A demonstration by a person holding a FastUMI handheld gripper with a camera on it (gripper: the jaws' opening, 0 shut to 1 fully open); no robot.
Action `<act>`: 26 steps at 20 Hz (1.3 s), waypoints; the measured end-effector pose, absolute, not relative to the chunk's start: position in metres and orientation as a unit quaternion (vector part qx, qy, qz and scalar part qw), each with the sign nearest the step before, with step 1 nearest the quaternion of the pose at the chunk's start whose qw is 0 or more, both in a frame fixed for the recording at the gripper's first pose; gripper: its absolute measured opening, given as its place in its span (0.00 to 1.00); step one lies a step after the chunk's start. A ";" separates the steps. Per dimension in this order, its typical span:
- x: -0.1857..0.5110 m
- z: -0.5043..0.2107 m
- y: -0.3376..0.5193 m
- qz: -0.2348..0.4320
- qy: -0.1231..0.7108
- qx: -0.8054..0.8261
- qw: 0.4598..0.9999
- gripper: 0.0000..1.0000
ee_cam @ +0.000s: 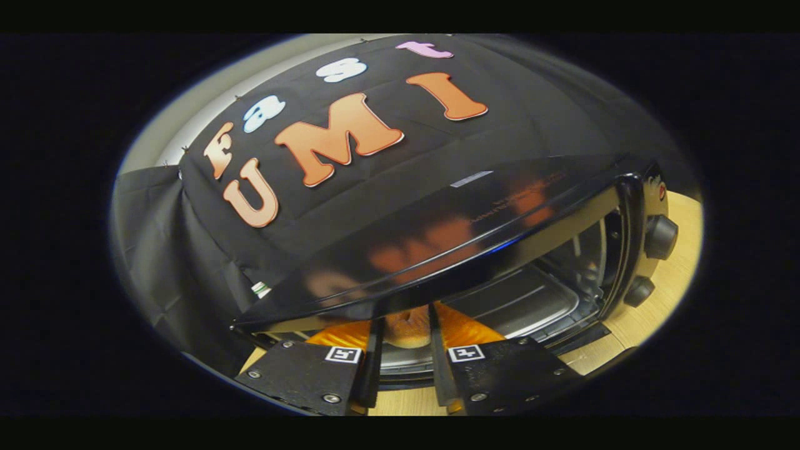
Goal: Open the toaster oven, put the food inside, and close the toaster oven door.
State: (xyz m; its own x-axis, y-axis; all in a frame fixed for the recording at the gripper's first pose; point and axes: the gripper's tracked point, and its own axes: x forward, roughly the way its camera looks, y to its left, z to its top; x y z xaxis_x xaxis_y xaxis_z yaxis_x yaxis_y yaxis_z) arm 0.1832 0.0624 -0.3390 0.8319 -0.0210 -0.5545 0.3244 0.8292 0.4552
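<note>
The jaws (405, 350) are clamped on a pale, ring-shaped piece of food (409, 328), which is held between the fingers just ahead of the toaster oven's (437, 237) open mouth, with an orange item (465, 328) directly behind it. The food is judged best advanced level onto the metal tray (525, 306), kept clear of the oven's upper front edge, and released only once it is seated. The oven is carried on a light wooden bench (675, 275), backed by the booth's black cloth wall (187, 250).
</note>
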 end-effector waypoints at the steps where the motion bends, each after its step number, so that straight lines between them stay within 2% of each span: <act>1: 0.184 -0.342 0.065 -0.094 0.278 0.282 0.913 0.36; 5: 0.182 -0.359 0.070 -0.094 0.303 0.265 0.910 0.36; 7: 0.179 -0.365 0.080 -0.079 0.322 0.258 0.907 0.40; 8: 0.179 -0.362 0.081 -0.072 0.324 0.246 0.911 0.47; 11: 0.178 -0.356 0.079 -0.063 0.317 0.178 0.929 0.56; 16: 0.171 -0.336 0.070 -0.046 0.296 0.087 0.950 0.83; 26: 0.105 -0.297 0.050 -0.027 0.283 0.055 0.957 0.85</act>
